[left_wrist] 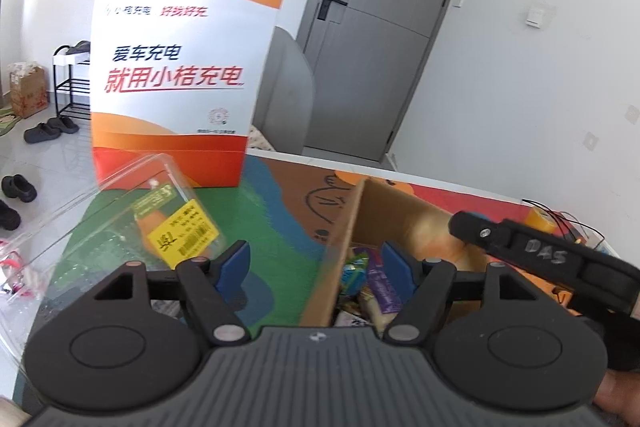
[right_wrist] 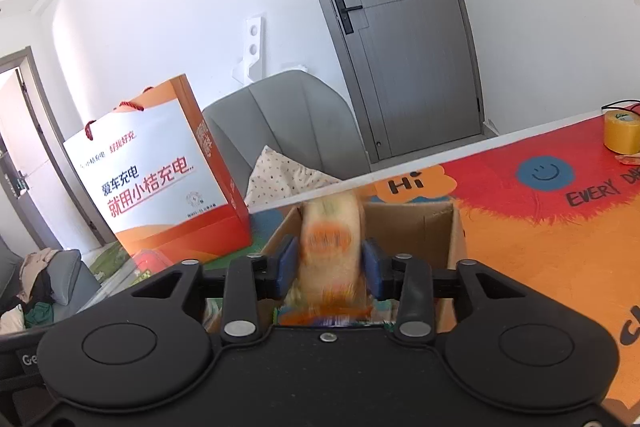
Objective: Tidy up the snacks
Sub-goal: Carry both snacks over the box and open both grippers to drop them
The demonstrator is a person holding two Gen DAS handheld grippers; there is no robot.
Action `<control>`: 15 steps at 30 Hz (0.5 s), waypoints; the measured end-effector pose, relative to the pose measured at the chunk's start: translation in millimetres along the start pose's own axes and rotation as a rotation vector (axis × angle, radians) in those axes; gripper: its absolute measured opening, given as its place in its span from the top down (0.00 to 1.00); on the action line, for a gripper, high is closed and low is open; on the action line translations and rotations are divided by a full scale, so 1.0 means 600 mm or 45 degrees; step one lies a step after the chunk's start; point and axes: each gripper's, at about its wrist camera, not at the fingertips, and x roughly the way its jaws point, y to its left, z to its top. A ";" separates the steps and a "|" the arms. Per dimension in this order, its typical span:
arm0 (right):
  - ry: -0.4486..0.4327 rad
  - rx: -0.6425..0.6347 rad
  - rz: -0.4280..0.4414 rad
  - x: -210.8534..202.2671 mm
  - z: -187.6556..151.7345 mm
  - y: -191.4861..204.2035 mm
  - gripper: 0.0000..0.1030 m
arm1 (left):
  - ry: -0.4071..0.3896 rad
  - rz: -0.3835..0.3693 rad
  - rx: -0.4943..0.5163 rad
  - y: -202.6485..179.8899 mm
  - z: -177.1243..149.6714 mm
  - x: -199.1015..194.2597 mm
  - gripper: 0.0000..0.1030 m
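The right gripper [right_wrist: 331, 269] clamps a pale orange-printed snack packet [right_wrist: 332, 247] above the brown cardboard box [right_wrist: 436, 227], probably for sorting; the left gripper [left_wrist: 316, 267] gapes empty.

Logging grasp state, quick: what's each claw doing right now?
Left claw: open, holding nothing, over the cardboard box.
Right claw: shut on a snack packet.

We see a table covered by a colourful printed mat [right_wrist: 540, 227]. Directly on it stand an orange-and-white paper gift bag [left_wrist: 172, 79], an open cardboard box [right_wrist: 416, 227] just beside it, a clear plastic container [left_wrist: 132, 219] before the bag, and a yellow tape roll [right_wrist: 622, 133] near the far edge.
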 end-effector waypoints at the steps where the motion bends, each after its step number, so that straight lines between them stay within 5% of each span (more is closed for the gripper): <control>1: -0.007 0.011 0.001 -0.003 -0.002 -0.003 0.48 | 0.003 0.007 -0.002 0.002 -0.001 0.002 0.30; 15: 0.040 0.021 -0.076 -0.042 -0.023 -0.036 0.44 | 0.029 -0.013 0.037 -0.028 -0.016 0.014 0.17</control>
